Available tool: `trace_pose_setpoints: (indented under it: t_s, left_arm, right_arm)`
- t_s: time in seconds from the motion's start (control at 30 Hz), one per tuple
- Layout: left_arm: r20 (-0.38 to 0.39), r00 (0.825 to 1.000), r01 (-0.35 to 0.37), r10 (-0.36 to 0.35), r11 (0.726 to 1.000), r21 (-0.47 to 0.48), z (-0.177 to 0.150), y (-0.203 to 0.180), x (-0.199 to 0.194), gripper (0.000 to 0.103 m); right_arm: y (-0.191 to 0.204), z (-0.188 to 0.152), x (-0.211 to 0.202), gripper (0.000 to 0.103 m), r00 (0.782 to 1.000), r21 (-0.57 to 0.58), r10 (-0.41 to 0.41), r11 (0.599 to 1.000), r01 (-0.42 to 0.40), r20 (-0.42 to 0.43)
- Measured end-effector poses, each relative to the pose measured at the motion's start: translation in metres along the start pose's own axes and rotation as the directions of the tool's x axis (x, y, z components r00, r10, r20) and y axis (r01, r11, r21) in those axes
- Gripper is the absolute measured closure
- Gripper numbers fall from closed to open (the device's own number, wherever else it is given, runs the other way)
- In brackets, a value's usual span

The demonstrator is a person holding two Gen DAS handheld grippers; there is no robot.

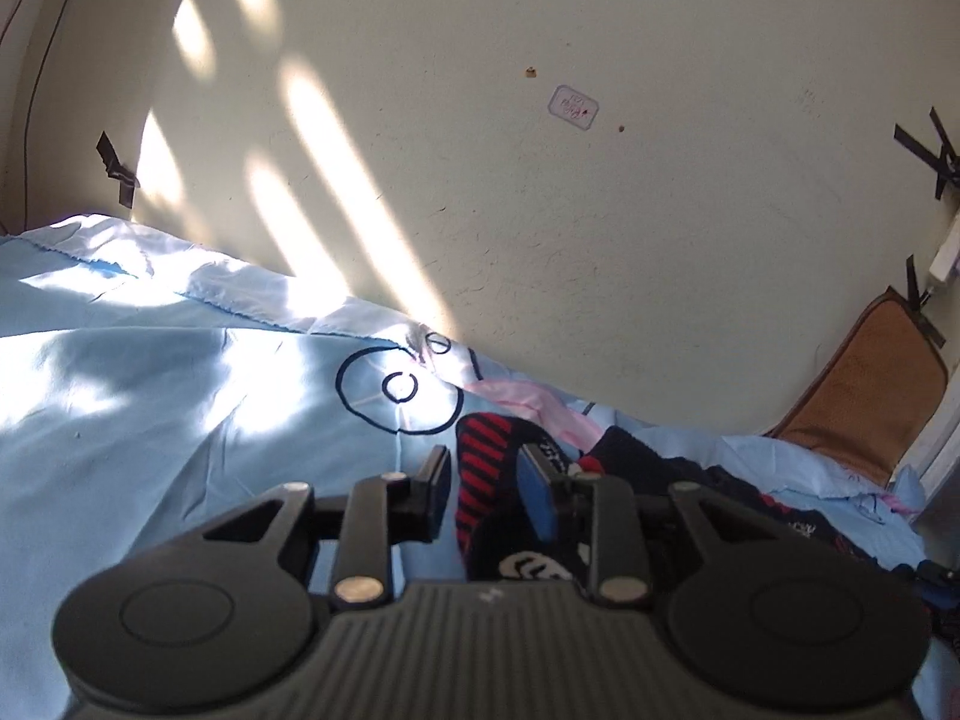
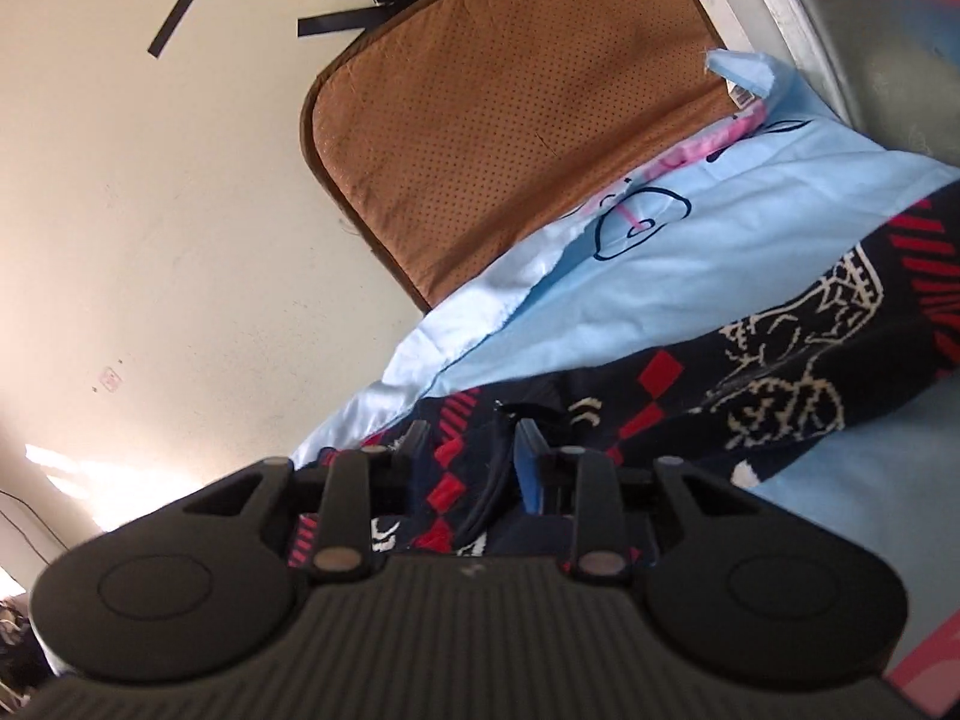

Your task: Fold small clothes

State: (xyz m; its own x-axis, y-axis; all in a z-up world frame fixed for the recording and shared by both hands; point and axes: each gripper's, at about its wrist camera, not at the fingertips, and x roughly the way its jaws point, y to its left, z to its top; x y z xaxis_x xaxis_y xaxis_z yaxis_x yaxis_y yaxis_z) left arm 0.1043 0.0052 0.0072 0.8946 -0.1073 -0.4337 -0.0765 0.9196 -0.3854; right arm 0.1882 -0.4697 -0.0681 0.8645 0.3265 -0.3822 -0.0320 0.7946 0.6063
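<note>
Pale blue bedsheet under the dark patterned sweater, its cloth between both parted tongs, left and right.

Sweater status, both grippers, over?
Left gripper and right gripper: fingers apart, each straddling sweater fabric, clamp not confirmed. Sweater rumpled on the blue sheet, unfolded. Nothing in the way.
</note>
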Motion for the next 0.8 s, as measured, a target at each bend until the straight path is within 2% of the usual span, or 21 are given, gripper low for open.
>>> trace_pose_setpoints:
  t_s: [0.07,0.1,0.13,0.23,0.27,0.3,0.33,0.47,0.6,0.67,0.73,0.8]
  left_arm:
    - [-0.007,0.998,0.056,-0.056,0.998,0.04,-0.002,-0.009,-0.001,0.078]
    - [-0.028,0.997,0.075,-0.073,0.994,0.075,-0.005,-0.016,0.0,0.077]
    - [-0.049,0.996,0.078,-0.073,0.99,0.114,-0.008,-0.024,0.002,0.077]
    - [-0.121,0.992,0.067,-0.04,0.971,0.229,-0.02,-0.042,0.014,0.073]
    - [-0.155,0.988,0.042,-0.001,0.964,0.264,-0.024,-0.045,0.021,0.066]
    - [-0.182,0.983,0.025,0.027,0.961,0.276,-0.025,-0.047,0.027,0.066]
    - [-0.178,0.984,0.034,0.014,0.964,0.265,-0.025,-0.046,0.027,0.065]
    - [-0.18,0.984,0.046,0.001,0.965,0.257,-0.027,-0.043,0.025,0.061]
    - [-0.181,0.983,0.055,-0.008,0.966,0.254,-0.027,-0.042,0.024,0.057]
    - [-0.181,0.983,0.055,-0.009,0.965,0.255,-0.027,-0.043,0.024,0.056]
    - [-0.179,0.984,0.054,-0.008,0.965,0.257,-0.027,-0.043,0.024,0.055]
    - [-0.177,0.984,0.052,-0.005,0.964,0.259,-0.027,-0.044,0.023,0.055]
  right_arm:
    - [0.002,-0.002,0.01,0.07,0.996,-0.032,-0.084,0.996,0.084,-0.013]
    - [0.0,-0.005,0.014,0.077,0.991,-0.045,-0.132,0.99,0.131,-0.019]
    - [-0.002,-0.006,0.017,0.096,0.985,-0.06,-0.171,0.984,0.17,-0.015]
    - [-0.012,-0.005,0.014,0.096,0.986,-0.017,-0.167,0.986,0.167,-0.009]
    - [-0.013,-0.005,0.014,0.096,0.986,-0.01,-0.164,0.986,0.164,-0.008]
    - [-0.014,-0.006,0.013,0.096,0.987,-0.008,-0.163,0.987,0.163,-0.003]
    - [-0.015,-0.006,0.011,0.096,0.987,0.003,-0.162,0.987,0.162,0.004]
    - [-0.026,-0.004,-0.011,0.092,0.987,0.12,-0.146,0.983,0.138,0.066]
    - [-0.029,-0.012,-0.054,0.089,0.982,0.143,-0.143,0.982,0.125,0.124]
    - [-0.037,-0.017,-0.082,0.08,0.972,0.146,-0.186,0.975,0.165,0.143]
    - [-0.051,-0.02,-0.109,0.065,0.959,0.177,-0.228,0.964,0.198,0.169]
    - [-0.067,-0.023,-0.131,0.061,0.949,0.231,-0.256,0.95,0.212,0.183]
